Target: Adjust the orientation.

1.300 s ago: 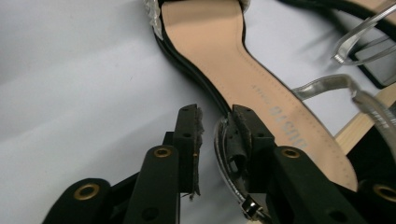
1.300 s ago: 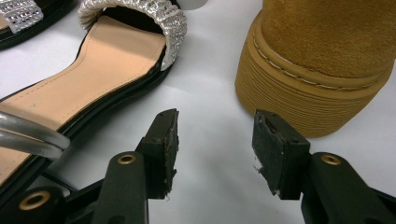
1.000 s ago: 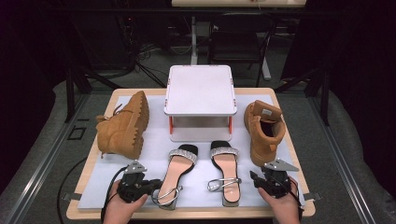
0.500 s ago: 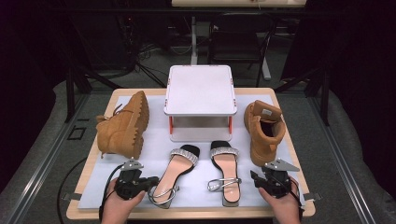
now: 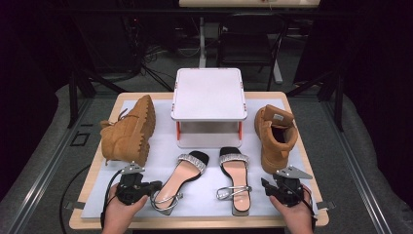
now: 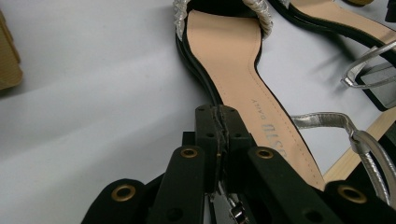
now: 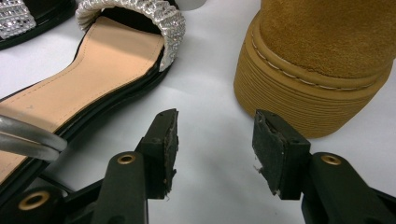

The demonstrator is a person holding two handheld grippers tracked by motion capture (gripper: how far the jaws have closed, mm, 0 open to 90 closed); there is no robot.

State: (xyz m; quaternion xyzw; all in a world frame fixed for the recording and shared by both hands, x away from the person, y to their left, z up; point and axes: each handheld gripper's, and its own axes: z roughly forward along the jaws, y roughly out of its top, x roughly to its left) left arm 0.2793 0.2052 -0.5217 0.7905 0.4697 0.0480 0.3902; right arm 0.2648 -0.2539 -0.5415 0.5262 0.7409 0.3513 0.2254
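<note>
Two black sandals with sparkly toe bands and silver straps lie on the white mat. My left gripper is at the heel end of the left sandal. Its jaws are pressed together, and a thin bit of silver strap seems pinched between them. My right gripper is open and low over the mat, with nothing between its pads. It sits between the right sandal and the upright tan boot.
A second tan boot lies on its side at the left of the mat. A white two-level stand is at the back centre. The sandals' loose silver ankle straps curl near the front edge of the wooden table.
The left sandal's heel end and my left gripper have shifted slightly to the left. The right gripper has stayed where it was.
</note>
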